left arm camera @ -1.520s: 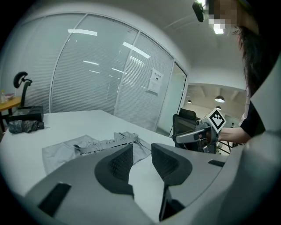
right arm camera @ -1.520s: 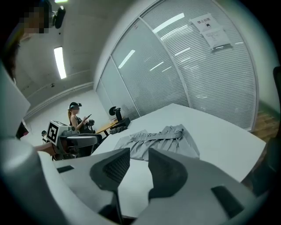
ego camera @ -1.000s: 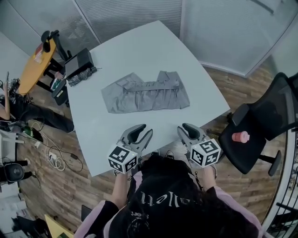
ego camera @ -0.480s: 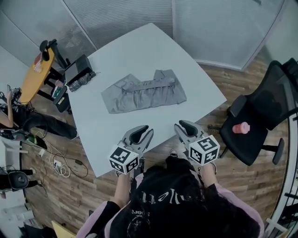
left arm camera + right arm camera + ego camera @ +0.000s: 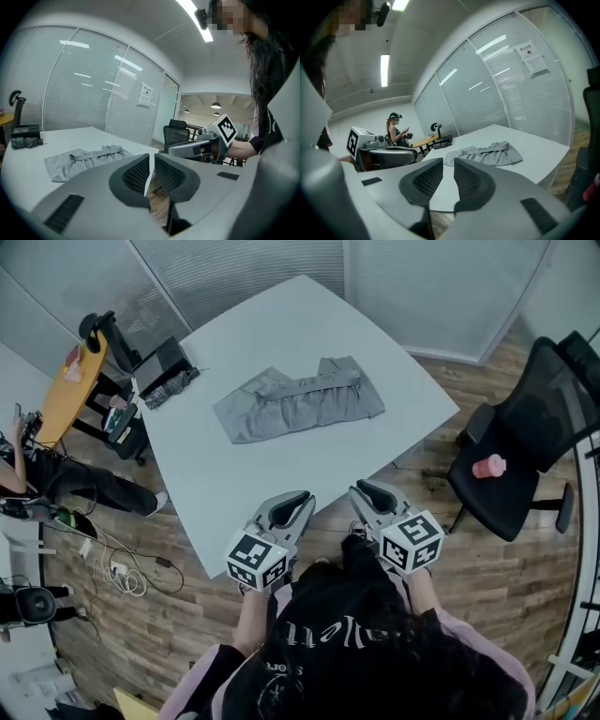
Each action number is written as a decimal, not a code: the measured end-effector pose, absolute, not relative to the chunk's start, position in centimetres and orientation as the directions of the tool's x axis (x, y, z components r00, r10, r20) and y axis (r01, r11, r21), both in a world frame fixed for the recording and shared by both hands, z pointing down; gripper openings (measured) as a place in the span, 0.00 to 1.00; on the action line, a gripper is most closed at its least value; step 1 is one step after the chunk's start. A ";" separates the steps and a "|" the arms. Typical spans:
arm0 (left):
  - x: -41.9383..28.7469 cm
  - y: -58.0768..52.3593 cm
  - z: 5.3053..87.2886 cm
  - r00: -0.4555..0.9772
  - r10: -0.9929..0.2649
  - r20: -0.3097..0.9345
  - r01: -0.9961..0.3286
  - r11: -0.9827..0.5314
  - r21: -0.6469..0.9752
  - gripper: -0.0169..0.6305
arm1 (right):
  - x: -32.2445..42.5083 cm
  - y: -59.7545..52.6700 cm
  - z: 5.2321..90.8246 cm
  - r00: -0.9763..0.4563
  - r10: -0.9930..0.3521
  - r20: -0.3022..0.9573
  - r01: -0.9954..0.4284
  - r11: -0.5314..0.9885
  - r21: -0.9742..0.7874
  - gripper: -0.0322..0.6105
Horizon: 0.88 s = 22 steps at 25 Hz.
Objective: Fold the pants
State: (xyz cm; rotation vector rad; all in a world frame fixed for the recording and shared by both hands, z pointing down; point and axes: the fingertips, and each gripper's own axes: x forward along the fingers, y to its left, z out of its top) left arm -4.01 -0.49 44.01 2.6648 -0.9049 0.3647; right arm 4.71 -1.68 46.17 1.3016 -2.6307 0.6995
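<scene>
The grey pants (image 5: 300, 401) lie folded into a flat rectangle in the middle of the white table (image 5: 281, 324), with the waistband on the far side. Both grippers hang in front of the table's near edge, over the wooden floor and well short of the pants. My left gripper (image 5: 287, 511) is closing, with only a thin slit left and nothing between its pads. My right gripper (image 5: 367, 494) is also closing, with a wider gap and nothing in it. The pants (image 5: 84, 159) show ahead on the left past the left gripper (image 5: 151, 161). They (image 5: 487, 153) also lie beyond the right gripper (image 5: 448, 171).
A black office chair (image 5: 525, 456) with a pink object (image 5: 487, 466) on its seat stands right of the table. A black box (image 5: 159, 367) sits at the table's left corner, beside a yellow side table (image 5: 70, 381). A seated person (image 5: 28, 474) and floor cables (image 5: 122, 568) are at the left.
Both grippers have drawn back from over the table's near edge toward the person's body. The left jaws have narrowed from wide apart to a slit, and the right jaws have narrowed a little.
</scene>
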 end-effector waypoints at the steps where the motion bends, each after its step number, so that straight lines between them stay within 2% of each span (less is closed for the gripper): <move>1: -4.5 0.2 44.0 0.773 -0.542 0.330 -0.619 -0.759 0.202 0.11 | 4.2 -0.9 46.2 -0.619 -0.723 0.308 -0.780 0.518 -0.350 0.17; 13: -6.5 7.1 44.4 0.830 -0.462 0.312 -0.537 -0.814 0.224 0.10 | 1.3 7.6 46.7 -0.566 -0.750 0.341 -0.821 0.478 -0.312 0.11; 22: -6.8 9.5 44.4 0.846 -0.439 0.301 -0.512 -0.828 0.231 0.10 | 0.0 10.1 46.2 -0.572 -0.740 0.354 -0.820 0.519 -0.241 0.10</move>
